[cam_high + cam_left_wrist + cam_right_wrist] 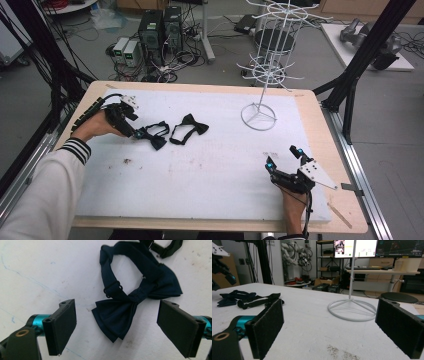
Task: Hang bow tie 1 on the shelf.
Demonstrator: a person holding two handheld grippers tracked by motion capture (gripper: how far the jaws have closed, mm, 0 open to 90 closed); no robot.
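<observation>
Two dark bow ties lie on the white mat (210, 170). The left bow tie (154, 136) (125, 315) is navy, its strap looped behind it. My left gripper (139, 133) (117, 327) hovers over it, open, the jaws standing either side of the bow without touching it. The second bow tie (189, 128) lies just to the right; its strap (170, 247) shows at the top of the left gripper view. My right gripper (282, 157) (329, 332) rests open near the mat's front right, nothing between its jaws. From there both bow ties (249, 300) lie far left.
A white wire display stand (258, 116) (352, 308) with several hook arms rises at the back right of the mat. The wooden table (330, 150) rims the mat. Computers and cables sit on the floor behind. The left gripper (219, 260) is visible top left in the right gripper view.
</observation>
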